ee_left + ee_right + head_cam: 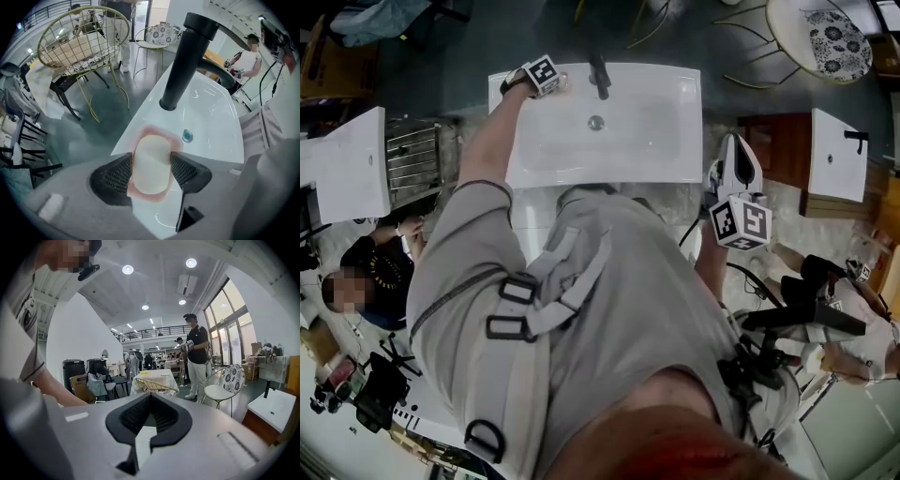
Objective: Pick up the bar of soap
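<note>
left gripper (151, 161) above soap (150, 154), pads pinching its narrow sides | long axis along jaws | soap on dish (157, 131) | right gripper (149, 401) pressed together, empty, well apart

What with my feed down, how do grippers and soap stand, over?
Left gripper shut on bar of soap, on pink dish. Right gripper shut, empty. Nothing in the way.

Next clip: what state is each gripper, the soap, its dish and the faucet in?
left gripper, shut on the bar of soap, pads against its sides.
bar of soap, lying in the soap dish.
soap dish, on the sink's corner.
faucet, no water visible.
right gripper, shut, empty.
</note>
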`<state>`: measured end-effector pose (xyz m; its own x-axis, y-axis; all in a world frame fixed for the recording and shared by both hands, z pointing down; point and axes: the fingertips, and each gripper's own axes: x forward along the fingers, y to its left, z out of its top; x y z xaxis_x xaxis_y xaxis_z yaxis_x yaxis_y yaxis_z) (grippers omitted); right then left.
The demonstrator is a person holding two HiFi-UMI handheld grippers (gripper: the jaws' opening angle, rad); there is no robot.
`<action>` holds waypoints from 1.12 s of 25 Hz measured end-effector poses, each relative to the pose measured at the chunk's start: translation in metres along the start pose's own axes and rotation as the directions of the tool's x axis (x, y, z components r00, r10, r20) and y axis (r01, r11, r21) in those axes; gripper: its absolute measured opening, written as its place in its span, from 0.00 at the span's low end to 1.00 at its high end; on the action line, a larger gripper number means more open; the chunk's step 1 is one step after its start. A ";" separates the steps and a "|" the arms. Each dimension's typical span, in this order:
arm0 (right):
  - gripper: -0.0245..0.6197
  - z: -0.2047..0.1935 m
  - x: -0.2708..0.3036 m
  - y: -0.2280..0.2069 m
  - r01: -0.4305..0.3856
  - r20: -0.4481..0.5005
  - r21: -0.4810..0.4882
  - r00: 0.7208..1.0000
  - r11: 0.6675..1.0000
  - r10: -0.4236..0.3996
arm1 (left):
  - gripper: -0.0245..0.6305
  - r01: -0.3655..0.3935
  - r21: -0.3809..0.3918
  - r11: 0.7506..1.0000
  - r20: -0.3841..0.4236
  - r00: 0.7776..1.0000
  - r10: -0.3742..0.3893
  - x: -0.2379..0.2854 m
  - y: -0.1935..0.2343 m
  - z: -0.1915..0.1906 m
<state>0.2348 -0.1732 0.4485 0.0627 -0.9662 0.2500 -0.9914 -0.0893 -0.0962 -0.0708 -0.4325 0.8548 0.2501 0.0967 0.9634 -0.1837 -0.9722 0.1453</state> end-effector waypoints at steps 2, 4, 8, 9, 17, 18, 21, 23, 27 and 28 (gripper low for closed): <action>0.04 -0.002 0.001 -0.002 0.004 -0.004 0.002 1.000 1.000 -0.004 | 0.42 -0.015 0.019 1.000 -0.007 1.000 0.015 0.000 0.000 -0.001; 0.04 -0.003 0.002 -0.002 0.004 -0.006 0.004 1.000 1.000 -0.004 | 0.42 -0.043 0.053 0.998 -0.044 0.998 0.045 -0.001 -0.003 -0.007; 0.04 -0.001 0.008 0.002 -0.017 -0.004 0.005 1.000 1.000 0.017 | 0.41 -0.052 0.031 0.998 -0.065 0.996 0.054 0.001 -0.010 -0.018; 0.04 -0.002 0.010 0.003 -0.024 -0.006 0.005 1.000 1.000 0.024 | 0.42 -0.056 0.017 0.998 -0.081 0.995 0.057 0.001 -0.010 -0.023; 0.04 -0.011 0.012 0.001 -0.031 -0.017 0.023 0.999 0.999 0.032 | 0.41 -0.164 0.082 0.983 -0.117 0.978 0.173 0.008 0.008 -0.009; 0.04 -0.012 0.009 -0.002 -0.018 -0.018 0.027 1.000 0.999 0.019 | 0.41 -0.168 0.075 0.983 -0.109 0.978 0.175 0.011 0.010 -0.007; 0.04 -0.010 0.000 -0.011 0.022 -0.017 0.028 1.000 0.999 -0.022 | 0.42 -0.149 0.057 0.987 -0.061 0.986 0.153 0.016 0.010 0.010; 0.04 -0.011 0.008 -0.003 0.001 -0.030 0.024 1.000 1.000 0.000 | 0.42 -0.162 0.043 0.986 -0.031 0.986 0.164 0.008 0.013 0.004; 0.04 -0.011 0.015 0.002 -0.016 -0.048 0.013 0.999 1.000 0.016 | 0.41 -0.206 0.017 0.978 0.009 0.978 0.206 0.000 0.011 -0.003; 0.04 -0.010 0.013 0.004 -0.011 -0.047 0.010 0.999 1.000 0.012 | 0.41 -0.214 0.023 0.977 0.014 0.977 0.214 -0.001 0.010 -0.003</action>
<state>0.2303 -0.1836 0.4607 0.0456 -0.9546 0.2943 -0.9908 -0.0807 -0.1082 -0.0754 -0.4414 0.8563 0.2186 -0.1165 0.9688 -0.2108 -0.9750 -0.0697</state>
